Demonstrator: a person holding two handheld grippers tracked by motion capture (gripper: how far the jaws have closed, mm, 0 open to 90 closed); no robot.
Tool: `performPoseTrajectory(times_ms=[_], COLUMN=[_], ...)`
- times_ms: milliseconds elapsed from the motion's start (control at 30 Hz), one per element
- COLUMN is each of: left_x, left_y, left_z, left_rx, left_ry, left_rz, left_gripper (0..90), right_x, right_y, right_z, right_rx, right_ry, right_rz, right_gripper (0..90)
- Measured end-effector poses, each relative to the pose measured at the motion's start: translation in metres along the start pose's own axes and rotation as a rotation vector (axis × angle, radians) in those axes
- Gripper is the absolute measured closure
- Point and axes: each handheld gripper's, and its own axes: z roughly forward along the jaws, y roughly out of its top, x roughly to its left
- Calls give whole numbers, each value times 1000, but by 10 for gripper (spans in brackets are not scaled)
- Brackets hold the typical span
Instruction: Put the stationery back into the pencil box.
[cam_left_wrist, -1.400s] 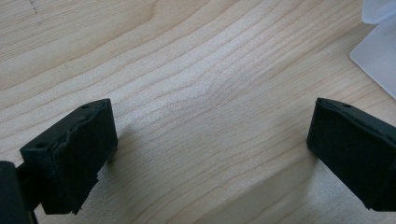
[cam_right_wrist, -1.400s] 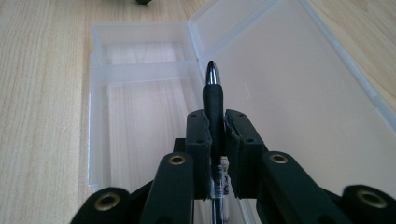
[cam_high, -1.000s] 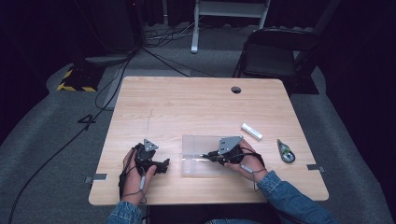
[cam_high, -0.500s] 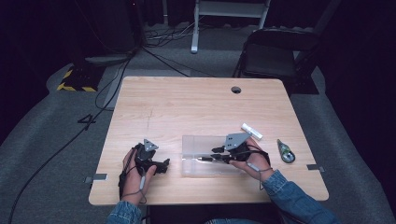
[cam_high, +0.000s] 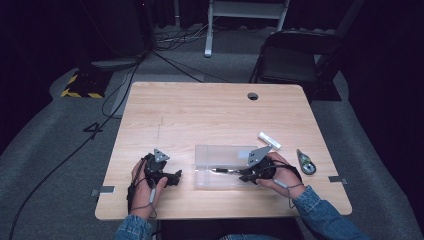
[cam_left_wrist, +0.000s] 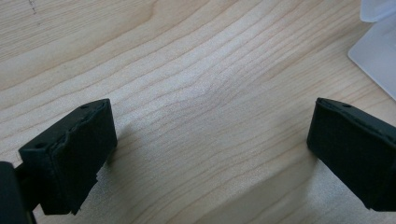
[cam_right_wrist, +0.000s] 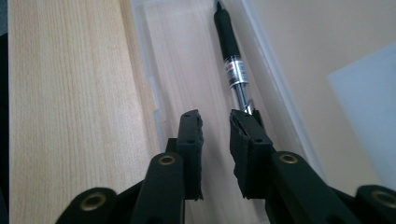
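**Pen lies in clear case as right gripper sits just behind it**

Pen (cam_right_wrist: 232, 58), black with a silver band, lies lengthwise in the shallow near half of a clear plastic case (cam_high: 220, 155) opened flat on the wooden surface (cam_high: 210, 115), near the front edge and right of centre. In the right gripper view its rear end sits against the inner face of one of the two fingers (cam_right_wrist: 245, 140); the other finger stands a little apart, so the right gripper (cam_right_wrist: 215, 122) is narrowly parted and not clamped on the pen. Whether it is closing in or letting go cannot be told. The gripper points along the channel, a line that would suit sliding the pen in or drawing it out.

The left gripper (cam_high: 167, 176) rests low on the surface at the near left, apart from the case; its fingers (cam_left_wrist: 70, 154) are spread wide over bare wood, holding nothing, probably parked out of the way.

To the right of the case lie a small white stick-like object (cam_high: 269, 140) and, further right, a small greenish item (cam_high: 305, 162) too small to identify.
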Motion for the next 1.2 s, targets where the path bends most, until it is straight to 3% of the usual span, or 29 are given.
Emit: performPoseTrajectory(times_ms=[200,433,733,967,1200], left_x=[0,0,0,0,0], left_y=[0,0,0,0,0], left_z=[0,0,0,0,0], left_rx=[-1,0,-1,-1,0], left_ry=[-1,-1,0,-1,-1], left_rz=[0,1,0,0,1], left_gripper=[18,18,18,18,18], right_x=[1,0,-1,-4,-11], right_y=[-1,-2,-2,-1,-13], right_z=[7,10,8,-10,-45], right_rx=[23,24,15,-23,-73], right_ry=[7,-13,-8,-19,-90], right_rz=[5,21,36,72,156], right_gripper=[690,567,571,567,555])
